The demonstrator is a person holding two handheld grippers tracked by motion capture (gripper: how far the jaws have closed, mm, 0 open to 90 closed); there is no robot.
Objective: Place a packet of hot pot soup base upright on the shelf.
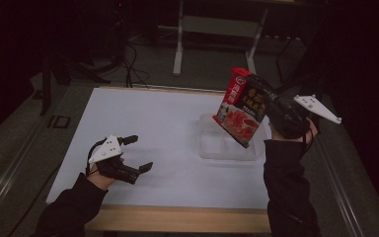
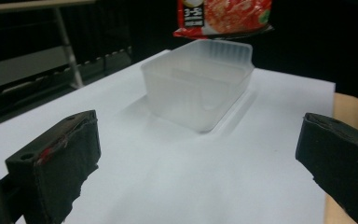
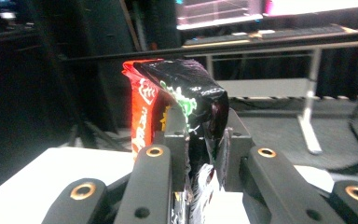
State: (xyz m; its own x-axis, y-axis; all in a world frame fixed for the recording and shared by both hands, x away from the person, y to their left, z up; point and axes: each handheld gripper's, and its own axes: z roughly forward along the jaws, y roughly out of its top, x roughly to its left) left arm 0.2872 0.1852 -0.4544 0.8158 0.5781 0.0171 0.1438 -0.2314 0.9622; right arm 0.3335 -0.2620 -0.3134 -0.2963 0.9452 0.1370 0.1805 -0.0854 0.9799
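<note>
A red and black food packet [image 1: 240, 106] hangs tilted in the air over a clear plastic container [image 1: 227, 145] at the right of the white table top [image 1: 143, 128]. My right gripper [image 1: 264, 94] is shut on the packet's upper edge; in the right gripper view the jaws pinch the crumpled packet [image 3: 182, 112] between them. My left gripper [image 1: 139, 154] rests low at the table's front left, open and holding nothing. In the left gripper view its two black pads [image 2: 60, 158] frame the container [image 2: 198, 86], with the packet's lower end [image 2: 223, 16] above it.
A wooden strip [image 1: 177, 219] edges the table's front. Beyond the far edge stand a white frame's legs [image 1: 178, 49] and cables on a dark floor. A wide bare stretch of white surface lies between the left gripper and the container.
</note>
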